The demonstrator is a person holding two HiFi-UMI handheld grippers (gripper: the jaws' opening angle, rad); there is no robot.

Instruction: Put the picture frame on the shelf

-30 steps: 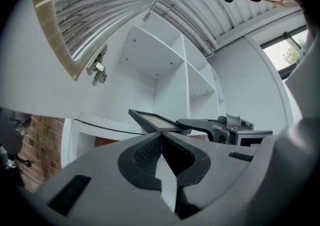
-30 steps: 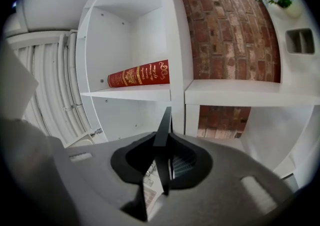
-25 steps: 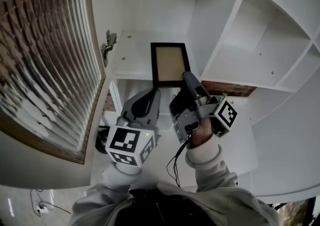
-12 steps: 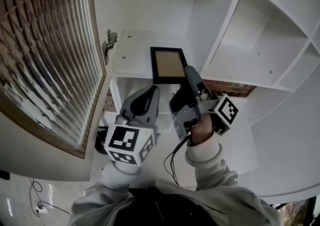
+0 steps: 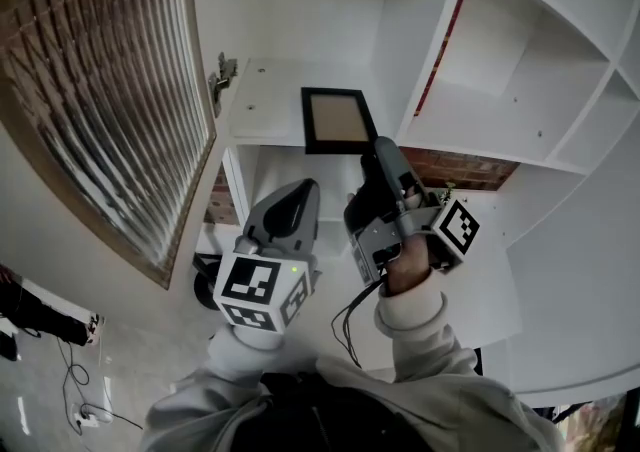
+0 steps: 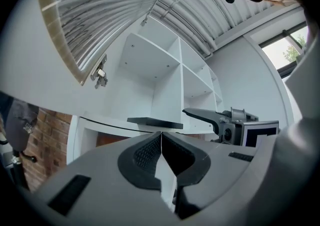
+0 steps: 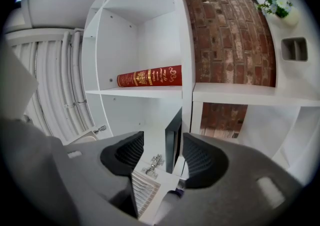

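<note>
The picture frame (image 5: pixel 339 120), black-edged with a tan panel, rests on the white shelf board (image 5: pixel 265 100). My right gripper (image 5: pixel 381 148) sits at the frame's near right corner and its jaws have just been opening. In the right gripper view the frame's black edge (image 7: pixel 173 140) stands between the spread pads (image 7: pixel 202 161) and touches neither. My left gripper (image 5: pixel 304 190) hangs shut and empty, below and left of the frame; its jaws meet (image 6: pixel 161 136). From there the frame (image 6: pixel 154 121) shows edge-on, with the right gripper (image 6: pixel 201 114) beside it.
A ribbed glass cabinet door (image 5: pixel 100 90) stands open at the left, its hinge (image 5: pixel 221 76) by the shelf's left end. A red book (image 7: pixel 149 77) lies in a compartment above. A brick wall (image 7: pixel 227 30) shows behind the shelving, and a small flower vase (image 7: pixel 280 8) at upper right.
The right gripper's jaws have opened off the frame's corner and drawn back slightly. The frame stays lying on the shelf. The left gripper has kept still.
</note>
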